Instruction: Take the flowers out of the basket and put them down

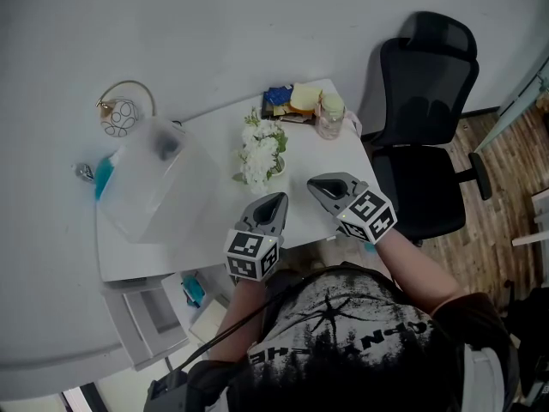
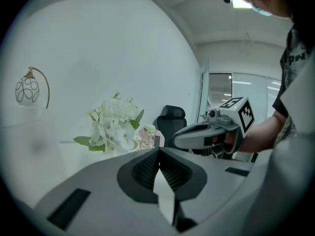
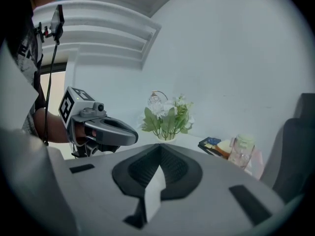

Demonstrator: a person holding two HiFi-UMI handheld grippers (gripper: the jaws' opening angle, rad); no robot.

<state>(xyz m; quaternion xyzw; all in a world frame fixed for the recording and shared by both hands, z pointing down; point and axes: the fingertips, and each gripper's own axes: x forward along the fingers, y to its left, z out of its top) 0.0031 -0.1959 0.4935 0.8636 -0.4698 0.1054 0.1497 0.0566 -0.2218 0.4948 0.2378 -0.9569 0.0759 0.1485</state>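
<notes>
White flowers with green leaves stand upright on the white table, towards its far edge and clear of both tools. Leaves cover their base. Only a pale rim of the basket shows, and its make cannot be told. The left gripper and right gripper hover side by side just short of the bouquet, each with its jaws pressed together on nothing. A cloudy translucent container left of the flowers obscures whatever it holds. Behind them, a glass jar stands beside small packets, too small to identify. A black office chair stands at the right.
</notes>
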